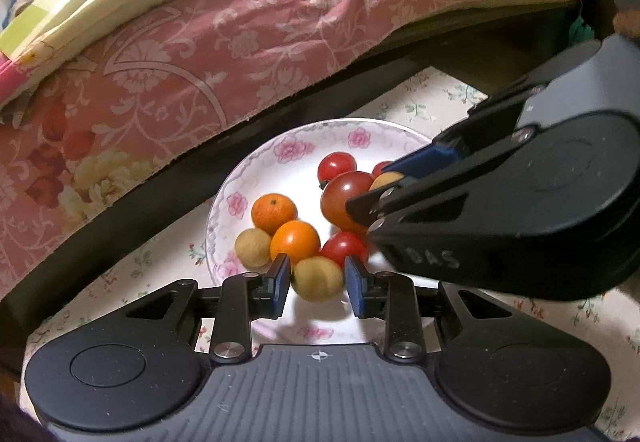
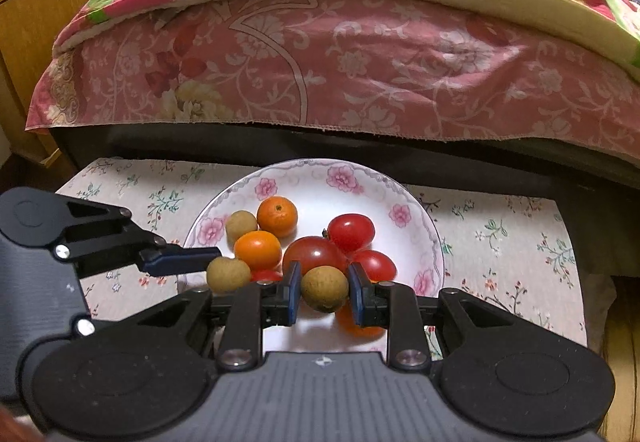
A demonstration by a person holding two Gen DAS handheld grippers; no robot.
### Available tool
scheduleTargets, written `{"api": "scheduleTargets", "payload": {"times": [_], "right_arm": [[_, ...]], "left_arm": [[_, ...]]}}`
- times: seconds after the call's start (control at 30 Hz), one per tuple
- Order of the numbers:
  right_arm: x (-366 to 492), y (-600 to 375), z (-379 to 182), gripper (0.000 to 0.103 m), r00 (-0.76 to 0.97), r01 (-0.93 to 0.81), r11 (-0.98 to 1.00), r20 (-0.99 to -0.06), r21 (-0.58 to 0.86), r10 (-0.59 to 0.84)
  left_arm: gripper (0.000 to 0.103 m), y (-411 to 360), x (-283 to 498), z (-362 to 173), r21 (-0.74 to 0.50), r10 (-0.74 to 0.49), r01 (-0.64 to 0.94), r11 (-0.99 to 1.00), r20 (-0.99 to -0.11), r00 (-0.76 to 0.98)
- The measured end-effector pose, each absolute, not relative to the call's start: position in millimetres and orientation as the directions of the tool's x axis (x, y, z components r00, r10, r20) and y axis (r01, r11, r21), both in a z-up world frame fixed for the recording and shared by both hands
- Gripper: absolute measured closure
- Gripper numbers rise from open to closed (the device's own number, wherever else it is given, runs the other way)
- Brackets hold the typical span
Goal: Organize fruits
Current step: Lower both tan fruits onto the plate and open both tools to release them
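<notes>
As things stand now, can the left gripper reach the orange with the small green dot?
Probably yes, but not straight: a tan fruit sits between the left gripper fingers, and another orange lies before the dotted orange.

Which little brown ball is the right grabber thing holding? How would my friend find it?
Find the flowered plate on the cloth beside the bed. At its near edge, the right hand-held gripper pinches a tan longan between blue pads. The other tan ones sit farther left; this one is in front of the biggest red tomato.
</notes>
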State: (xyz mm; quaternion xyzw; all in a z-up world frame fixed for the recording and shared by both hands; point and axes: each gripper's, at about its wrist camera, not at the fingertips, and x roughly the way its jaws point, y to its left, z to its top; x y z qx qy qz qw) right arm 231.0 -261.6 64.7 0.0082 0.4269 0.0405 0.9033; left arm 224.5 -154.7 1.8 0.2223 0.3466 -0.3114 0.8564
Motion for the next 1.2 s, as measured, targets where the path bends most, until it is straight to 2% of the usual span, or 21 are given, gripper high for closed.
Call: {"api": "scheduleTargets", "payload": {"times": [0.33, 1.2], "right_arm": [[236.8, -269.6, 60.8, 0.077, 0.635, -0.065, 0.994, -0.764, 0.09, 0.11], [228.3, -269.3, 62.8, 0.077, 0.642, -0.057, 0.996, -0.761, 0.071, 0.091]], "left_arm": [[0.063, -160.5, 226.8, 2.3, 0.164, -0.396, 0.693, 0.702, -0.72, 0.571], [0.059, -162.3, 220.3, 1.5, 0.156, -0.395, 0.7, 0.697, -0.732, 0.556]]}}
